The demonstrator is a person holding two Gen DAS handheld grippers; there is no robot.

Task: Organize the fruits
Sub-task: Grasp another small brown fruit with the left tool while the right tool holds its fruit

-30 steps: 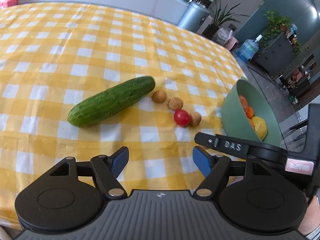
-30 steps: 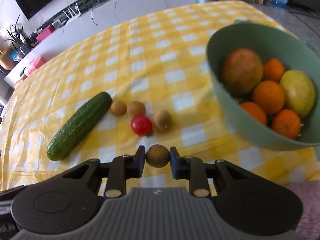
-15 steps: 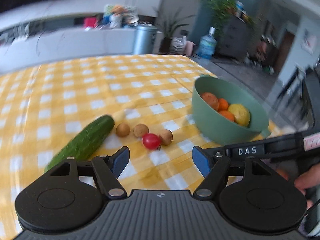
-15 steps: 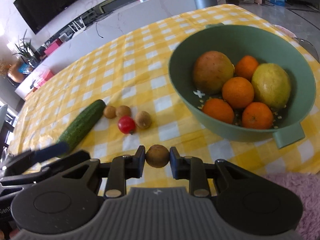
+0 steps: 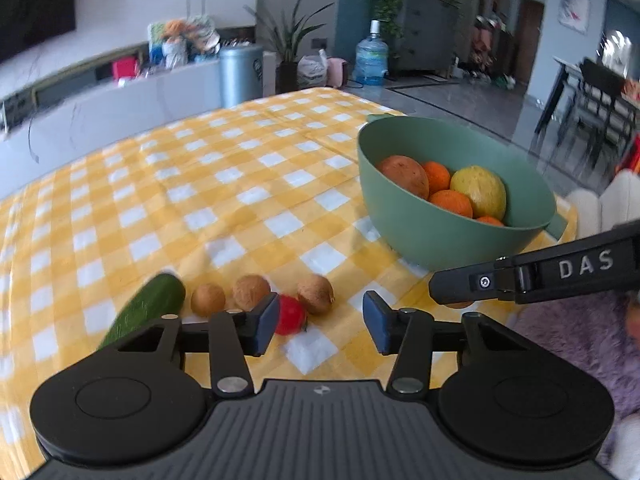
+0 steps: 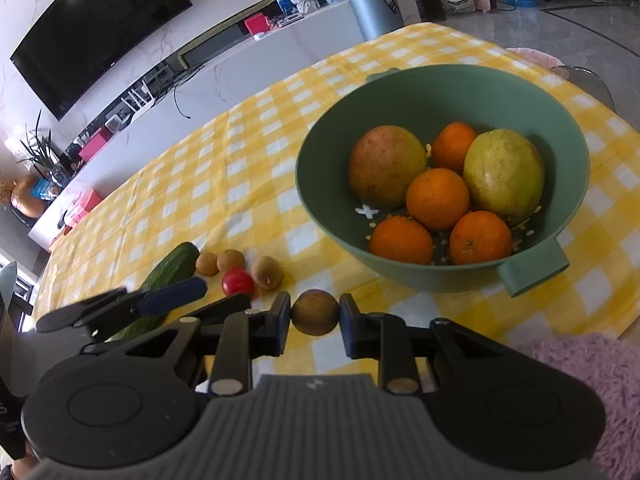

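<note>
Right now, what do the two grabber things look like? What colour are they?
Both are black plastic with a ridged grey base and two big round discs. The left gripper and right gripper each have blue pads on their fingers and small silver rivets. White letters "DAS" mark the right one's side. No cables or sleeves show.

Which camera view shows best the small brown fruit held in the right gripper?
The right wrist view: the small brown fruit sits whole between the right gripper's fingers. The left wrist view shows only a sliver under that gripper's finger.
</note>
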